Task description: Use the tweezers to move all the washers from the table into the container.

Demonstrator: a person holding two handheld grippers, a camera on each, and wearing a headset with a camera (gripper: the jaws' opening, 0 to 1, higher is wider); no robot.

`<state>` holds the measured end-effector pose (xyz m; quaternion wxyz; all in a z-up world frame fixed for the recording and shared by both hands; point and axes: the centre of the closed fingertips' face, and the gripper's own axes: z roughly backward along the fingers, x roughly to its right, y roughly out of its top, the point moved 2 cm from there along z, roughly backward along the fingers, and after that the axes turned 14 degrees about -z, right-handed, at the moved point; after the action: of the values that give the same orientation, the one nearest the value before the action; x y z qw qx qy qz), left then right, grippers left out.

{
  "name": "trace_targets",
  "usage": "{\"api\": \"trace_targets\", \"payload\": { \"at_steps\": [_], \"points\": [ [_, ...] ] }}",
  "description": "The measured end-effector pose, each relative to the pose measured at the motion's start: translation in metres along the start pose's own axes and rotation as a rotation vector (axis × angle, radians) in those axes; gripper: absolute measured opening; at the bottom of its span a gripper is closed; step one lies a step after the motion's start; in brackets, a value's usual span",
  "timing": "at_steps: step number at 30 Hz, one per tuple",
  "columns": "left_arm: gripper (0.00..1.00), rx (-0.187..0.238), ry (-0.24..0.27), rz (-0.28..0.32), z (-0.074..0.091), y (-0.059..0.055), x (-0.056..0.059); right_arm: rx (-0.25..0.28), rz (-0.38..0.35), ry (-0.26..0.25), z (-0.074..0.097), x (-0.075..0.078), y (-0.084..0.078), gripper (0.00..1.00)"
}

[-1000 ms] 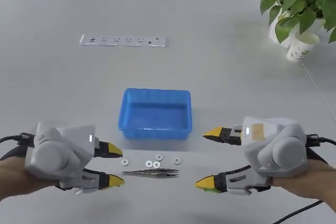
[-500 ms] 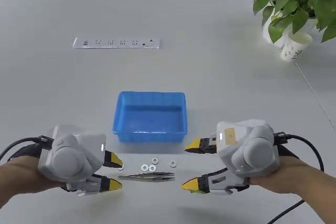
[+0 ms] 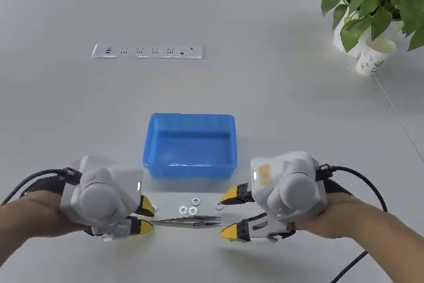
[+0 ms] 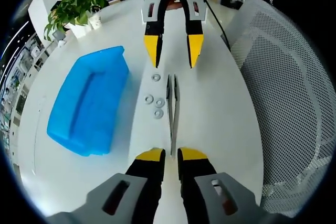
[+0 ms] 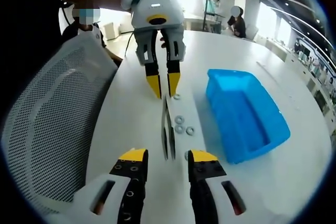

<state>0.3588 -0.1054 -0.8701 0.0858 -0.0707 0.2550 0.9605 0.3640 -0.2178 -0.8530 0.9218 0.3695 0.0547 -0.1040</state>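
Silver tweezers (image 3: pixel 189 221) lie flat on the white table, in front of a blue container (image 3: pixel 191 118). Several washers (image 3: pixel 192 211) rest just beyond the tweezers, between them and the container. My left gripper (image 3: pixel 146 215) is at the tweezers' left end, its jaws only narrowly apart, with that end (image 4: pixel 171 148) right at its fingertips. My right gripper (image 3: pixel 230 213) stands open at the other end, the tweezers' tips (image 5: pixel 168 153) between its fingers. In the left gripper view, the washers (image 4: pixel 156 77) lie beside the tweezers (image 4: pixel 172 108), with the container (image 4: pixel 86 103) further left.
A white power strip (image 3: pixel 148 52) lies far back on the table. A potted plant (image 3: pixel 371 4) stands at the back right. A mesh chair (image 5: pixel 58 108) sits behind the table's near edge. People stand in the background of the right gripper view.
Both grippers have moved inward to the two ends of the tweezers. The left jaws have narrowed. Tweezers, washers and container have not moved.
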Motion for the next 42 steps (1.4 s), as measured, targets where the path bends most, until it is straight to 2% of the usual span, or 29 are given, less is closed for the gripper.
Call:
{"api": "trace_targets", "payload": {
  "at_steps": [11,27,35,42],
  "points": [
    [0.08,0.005,-0.016,-0.008,-0.003,0.000,-0.002,-0.025,0.017,0.039,-0.018,-0.003,0.006,0.26],
    [0.05,0.011,-0.031,-0.002,-0.004,0.000,-0.001,-0.055,0.010,0.044,-0.034,-0.001,0.008,0.19],
    [0.05,0.014,-0.033,0.003,-0.004,0.000,-0.001,-0.070,0.043,0.044,-0.038,-0.001,0.009,0.18],
    [0.05,0.016,-0.035,0.006,-0.004,0.000,-0.001,-0.092,0.128,0.035,-0.040,-0.001,0.011,0.15]
  ]
}}
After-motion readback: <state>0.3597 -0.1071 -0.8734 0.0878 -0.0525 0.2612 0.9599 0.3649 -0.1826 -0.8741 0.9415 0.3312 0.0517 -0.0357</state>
